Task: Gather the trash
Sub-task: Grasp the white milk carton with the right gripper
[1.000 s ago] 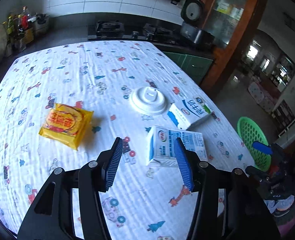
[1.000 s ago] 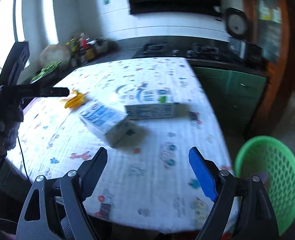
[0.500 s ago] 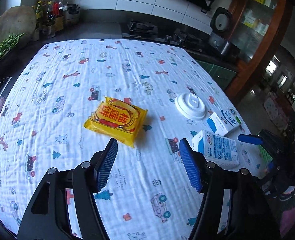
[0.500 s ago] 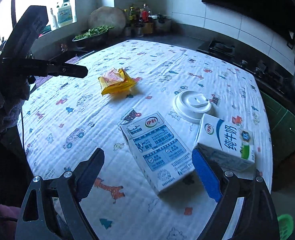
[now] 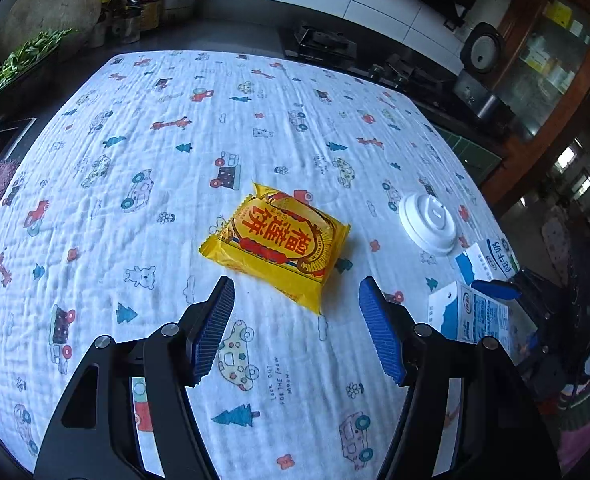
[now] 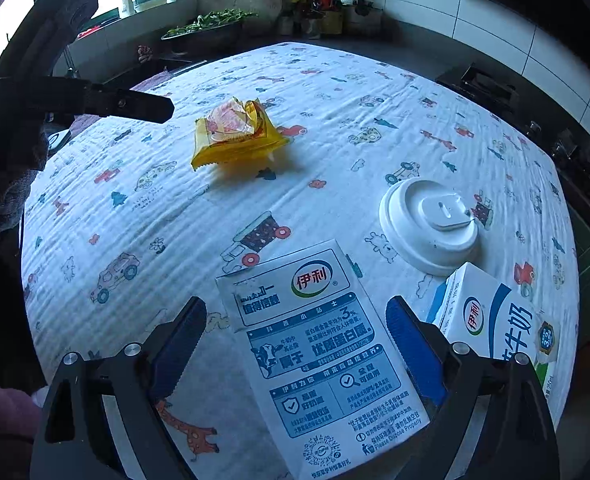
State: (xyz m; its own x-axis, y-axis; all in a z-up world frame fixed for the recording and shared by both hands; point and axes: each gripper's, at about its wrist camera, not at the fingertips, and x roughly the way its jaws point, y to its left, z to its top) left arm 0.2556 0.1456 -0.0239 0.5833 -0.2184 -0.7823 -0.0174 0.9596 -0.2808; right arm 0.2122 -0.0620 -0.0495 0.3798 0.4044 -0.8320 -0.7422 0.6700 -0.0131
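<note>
Four pieces of trash still lie on the printed tablecloth [image 5: 135, 208], so by the look of it little of the collecting is done. The nearer milk carton [image 6: 319, 352] lies flat near the table's edge, between the two fingers of the right gripper [image 6: 295, 344]; its jaws have just been opening and stand wide of the carton's sides, with a gap on each side, so nothing is gripped yet. Just beside it on the right lies a second milk carton [image 6: 495, 320], and beyond the two, the white cup lid [image 6: 429, 224] rests rim-down on the cloth. Farther toward the middle of the table sits the yellow snack packet [image 5: 275, 240], crumpled at one end; the left gripper [image 5: 295, 320] hovers just short of it, jaws open and empty, the packet's near corner lying in line with the gap between them. No bin shows in either view now. What seems left is all of it: closing on carton and packet, carrying them off, then the second carton and the lid.
</note>
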